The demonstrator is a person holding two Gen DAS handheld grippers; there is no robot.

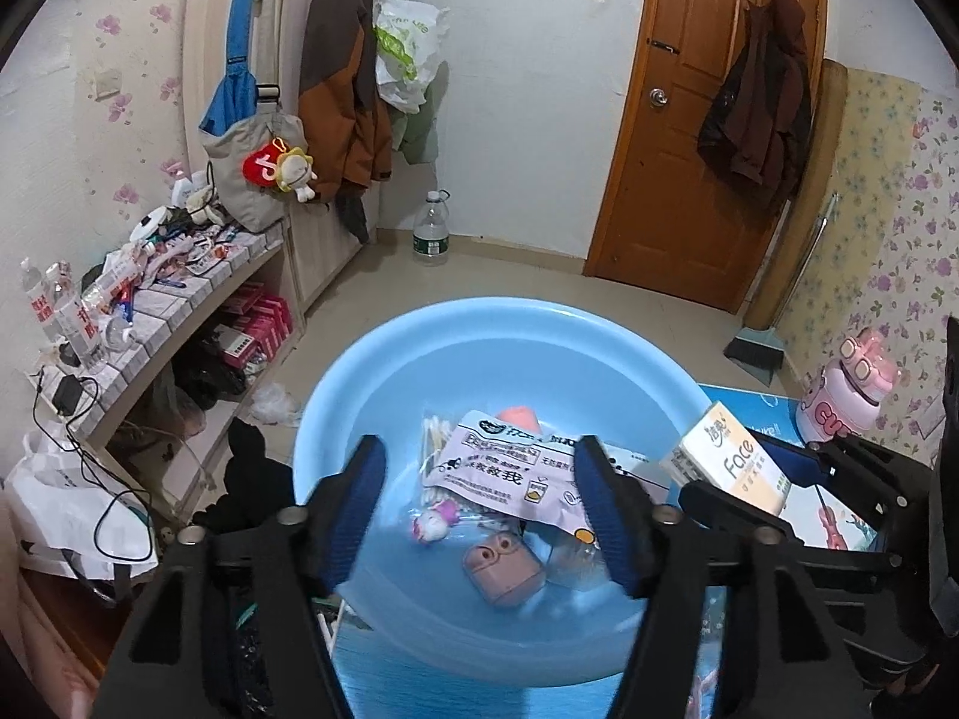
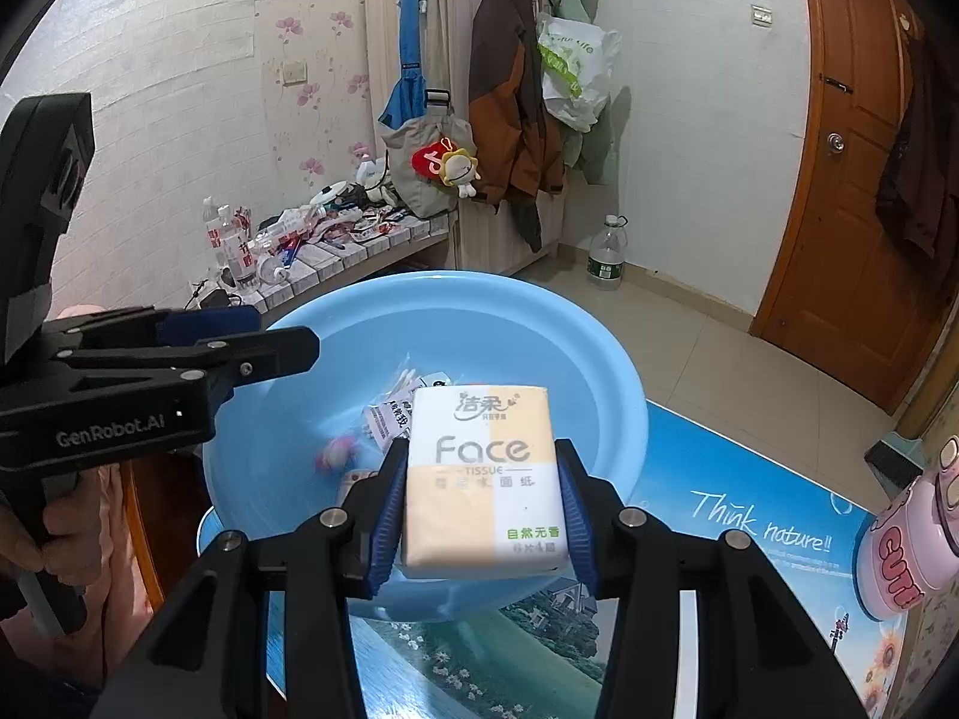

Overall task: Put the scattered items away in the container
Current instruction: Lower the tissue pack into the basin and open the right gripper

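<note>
**Inspector:** Underfoot of everything is a table with a blue printed scenery mat (image 2: 719, 515); a round light-blue plastic basin (image 2: 599, 359) stands on it toward the left edge.

**Clerk:** Nearest items first?

**Inspector:** The right gripper (image 2: 479, 515) is clenched on a white-and-orange soft pack of Face tissues (image 2: 479, 479), pads pressing both sides, held over the basin's near rim. The left gripper (image 1: 479, 515) stands released above the basin, nothing between its jaws. Below it lie a white printed sachet (image 1: 509, 473), a pink hinged case (image 1: 503, 569) and a small pink-and-white toy figure (image 1: 431, 524).

**Clerk:** Step in hand?

**Inspector:** Depositing, I judge. The pack wants carrying further over the bowl, then letting go.

**Clerk:** Left outside?

**Inspector:** A pink cartoon water bottle (image 2: 911, 539) by the table's right edge.

**Clerk:** Beyond?

**Inspector:** A cluttered tiled shelf (image 2: 335, 257), hanging coats (image 2: 515, 78), a brown wooden door (image 2: 863, 180).
</note>
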